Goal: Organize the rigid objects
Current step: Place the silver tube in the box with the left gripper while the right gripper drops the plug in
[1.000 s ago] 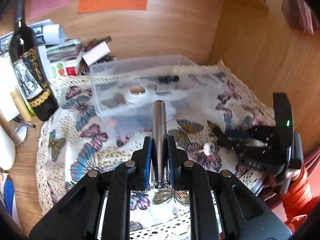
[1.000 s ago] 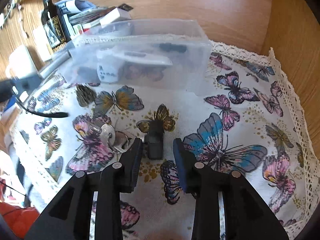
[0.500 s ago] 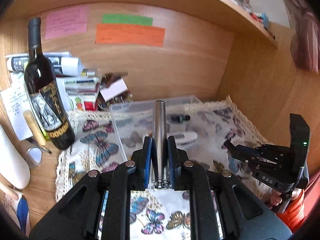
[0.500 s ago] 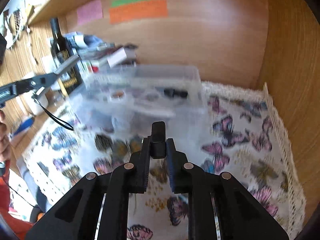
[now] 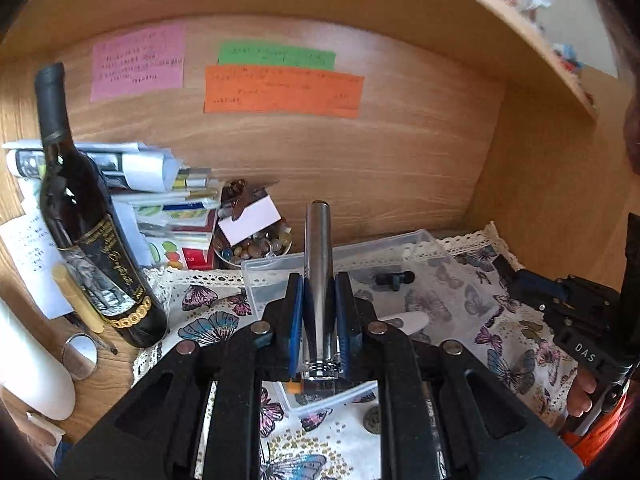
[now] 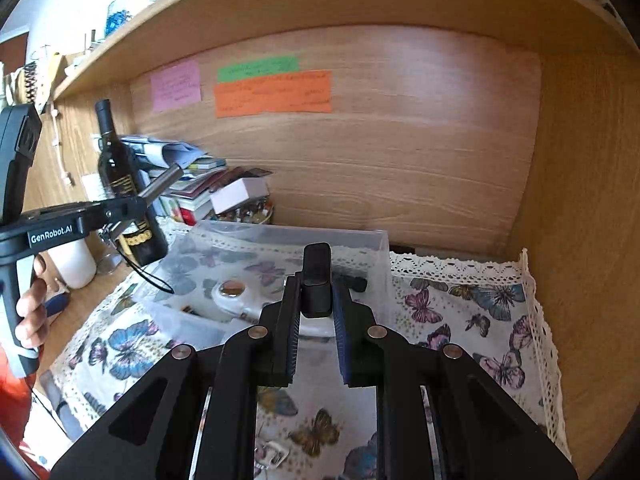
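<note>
My left gripper (image 5: 319, 312) is shut on a silver metal tube (image 5: 318, 264) that sticks up between the pads; the tube also shows in the right wrist view (image 6: 162, 185). My right gripper (image 6: 317, 300) is shut on a small black block (image 6: 317, 280) and holds it above the near edge of a clear plastic box (image 6: 376, 264). The box (image 5: 424, 240) holds a white oval item (image 6: 240, 300) and a small black piece (image 5: 394, 279). Both grippers are raised above the butterfly cloth (image 6: 460, 312).
A dark wine bottle (image 5: 88, 248) stands at the left, with stacked papers (image 5: 160, 200) and a bowl of beads (image 5: 256, 246) behind the box. A white cup (image 6: 76, 268) and a small round mirror (image 5: 80, 356) sit left. Keys (image 6: 272, 456) lie on the cloth. Wooden walls close the back and right.
My right gripper closed on the black block and lifted it off the cloth toward the box. My left gripper rose with the silver tube still held.
</note>
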Demonstrator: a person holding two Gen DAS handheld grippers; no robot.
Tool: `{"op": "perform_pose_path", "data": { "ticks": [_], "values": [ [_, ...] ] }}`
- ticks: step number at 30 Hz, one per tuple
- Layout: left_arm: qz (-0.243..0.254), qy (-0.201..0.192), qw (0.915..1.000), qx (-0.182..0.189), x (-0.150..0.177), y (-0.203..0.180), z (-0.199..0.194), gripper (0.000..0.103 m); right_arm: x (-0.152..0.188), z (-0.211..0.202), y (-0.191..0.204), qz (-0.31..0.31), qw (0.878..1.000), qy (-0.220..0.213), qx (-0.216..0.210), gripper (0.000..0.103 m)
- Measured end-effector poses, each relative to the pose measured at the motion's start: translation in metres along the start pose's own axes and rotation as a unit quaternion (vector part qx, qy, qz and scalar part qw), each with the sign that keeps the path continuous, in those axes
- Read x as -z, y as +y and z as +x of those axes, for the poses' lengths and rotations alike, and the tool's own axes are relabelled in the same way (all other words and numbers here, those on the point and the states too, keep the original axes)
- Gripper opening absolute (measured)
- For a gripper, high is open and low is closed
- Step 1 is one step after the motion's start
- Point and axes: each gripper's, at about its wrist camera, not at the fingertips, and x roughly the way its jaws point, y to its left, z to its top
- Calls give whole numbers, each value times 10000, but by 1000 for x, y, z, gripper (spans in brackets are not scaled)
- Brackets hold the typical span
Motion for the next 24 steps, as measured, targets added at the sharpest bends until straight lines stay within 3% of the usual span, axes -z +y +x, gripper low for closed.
{"op": "perform_pose_path", "data": {
  "ticks": [11, 24],
  "values": [
    [200, 768, 9968, -90, 23, -3, 63, 15, 5, 62, -8, 66, 9977, 653, 189, 14],
    [140, 1063, 9941, -138, 32, -4, 86, 15, 10, 81, 2, -81, 9953, 941, 210, 14]
  ]
}}
